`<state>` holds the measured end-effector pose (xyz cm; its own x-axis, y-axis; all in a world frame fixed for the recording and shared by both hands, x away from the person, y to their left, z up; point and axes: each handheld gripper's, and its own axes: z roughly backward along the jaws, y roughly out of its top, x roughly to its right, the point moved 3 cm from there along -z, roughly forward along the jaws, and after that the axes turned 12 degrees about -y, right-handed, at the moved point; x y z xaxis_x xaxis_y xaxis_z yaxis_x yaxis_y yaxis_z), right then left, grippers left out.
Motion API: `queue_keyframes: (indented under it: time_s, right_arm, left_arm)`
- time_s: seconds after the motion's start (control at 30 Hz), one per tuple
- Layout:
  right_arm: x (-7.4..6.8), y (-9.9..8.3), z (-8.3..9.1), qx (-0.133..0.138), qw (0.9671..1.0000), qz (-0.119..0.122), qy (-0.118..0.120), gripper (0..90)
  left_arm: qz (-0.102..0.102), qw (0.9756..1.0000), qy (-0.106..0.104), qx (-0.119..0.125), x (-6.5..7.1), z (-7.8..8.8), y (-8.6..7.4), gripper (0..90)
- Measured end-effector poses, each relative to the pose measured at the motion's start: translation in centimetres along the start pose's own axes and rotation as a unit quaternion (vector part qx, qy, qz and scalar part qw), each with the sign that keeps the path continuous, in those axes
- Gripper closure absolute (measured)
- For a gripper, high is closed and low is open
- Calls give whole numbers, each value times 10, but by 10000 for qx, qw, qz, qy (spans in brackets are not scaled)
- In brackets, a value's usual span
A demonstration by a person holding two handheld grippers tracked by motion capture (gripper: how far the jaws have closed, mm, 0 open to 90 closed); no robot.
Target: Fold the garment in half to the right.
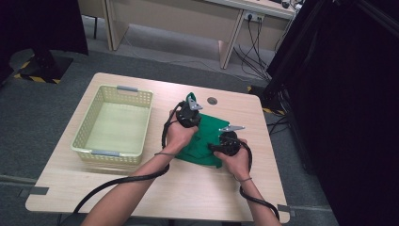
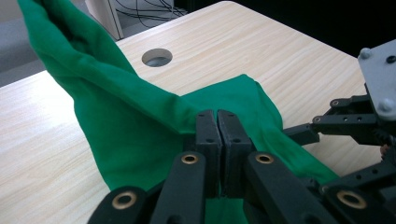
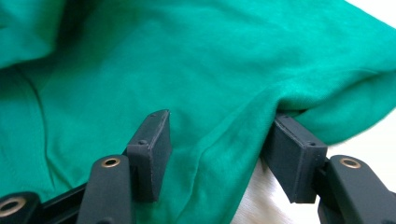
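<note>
High view: a green cloth (image 1: 205, 141) lies rumpled on the light wooden table (image 1: 197, 197), a bit right of centre, and both grippers are on it. The left gripper (image 1: 190, 102) sits at the cloth's 11 o'clock corner and has a strip of the fabric pulled up off the tabletop, so that end stands up like a little peak. The right gripper (image 1: 225, 136) is at about 4 o'clock from the left one, low over the middle of the cloth, with the person's hand wrapped around its body. A pale yellow plastic basket (image 1: 92, 123) sits off at 9 o'clock from the cloth, well apart from it. There's a round cable hole (image 1: 212, 100) in the table at about 12 o'clock from the cloth, just beyond it.

In the left gripper view the two black jaws are pressed flat together, pinching a fold of the green cloth (image 2: 135, 121), and the fabric climbs away toward 11 o'clock. The cable hole (image 2: 157, 57) shows behind it, and the right gripper (image 2: 355, 126) pokes in at 3 o'clock.

In the right gripper view the jaws stand apart with a ridge of the cloth (image 3: 224, 84) running down between them. The pad at 4 o'clock is tucked under a fold; the other isn't pressing on anything.
</note>
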<state>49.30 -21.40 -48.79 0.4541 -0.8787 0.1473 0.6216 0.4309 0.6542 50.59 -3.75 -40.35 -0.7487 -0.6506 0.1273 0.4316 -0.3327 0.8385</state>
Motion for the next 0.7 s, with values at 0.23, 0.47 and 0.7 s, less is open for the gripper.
queue_keyframes:
  time_s: [0.23,0.47,0.7]
  right_arm:
    - [4,5,7,-2,9999,-89,104,412]
    - [27,5,23,119,9993,-354,-63,492]
    - [14,2,12,30,10000,-75,-2,581]
  left_arm:
    - [8,10000,16,-13,-2,1,-1,878]
    - [24,10000,54,2,-3,2,-1,877]
    - [9,10000,42,-26,-3,2,-1,877]
